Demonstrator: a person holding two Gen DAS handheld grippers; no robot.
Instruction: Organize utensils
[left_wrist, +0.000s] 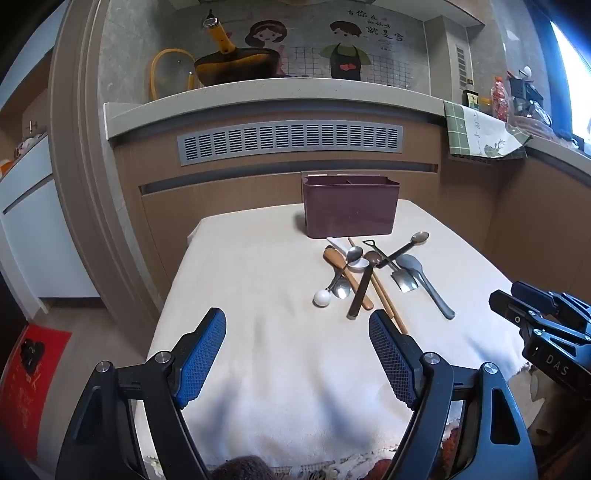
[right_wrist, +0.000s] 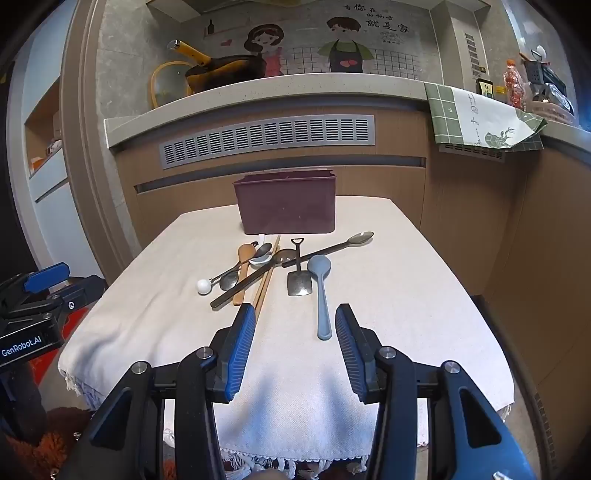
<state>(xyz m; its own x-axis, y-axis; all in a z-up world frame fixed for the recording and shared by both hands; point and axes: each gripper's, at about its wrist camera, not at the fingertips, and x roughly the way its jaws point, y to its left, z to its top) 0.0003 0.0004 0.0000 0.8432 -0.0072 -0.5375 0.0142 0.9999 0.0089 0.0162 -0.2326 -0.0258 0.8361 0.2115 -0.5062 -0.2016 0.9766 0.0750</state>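
A dark maroon utensil holder (left_wrist: 349, 206) (right_wrist: 287, 203) stands at the far end of the cloth-covered table (left_wrist: 258, 280) (right_wrist: 388, 258). In front of it lies a loose pile of utensils (left_wrist: 364, 269) (right_wrist: 266, 266): metal and dark spoons, a wooden spoon, chopsticks (right_wrist: 266, 280), a white-ball-ended spoon (left_wrist: 321, 297) (right_wrist: 203, 286). A small shovel-shaped spoon (right_wrist: 298, 275) and a grey-blue spoon (right_wrist: 321, 291) (left_wrist: 424, 282) lie to the right. My left gripper (left_wrist: 297, 325) hovers open over the near cloth. My right gripper (right_wrist: 295, 319) is open too, the grey-blue spoon's handle end just ahead of it.
Behind the table runs a kitchen counter (left_wrist: 258, 96) with a vent grille (left_wrist: 290, 142), a pan (left_wrist: 236, 64) and a green checked cloth (right_wrist: 476, 118). Cabinet fronts close the right side. A red mat (left_wrist: 29, 376) lies on the floor at left.
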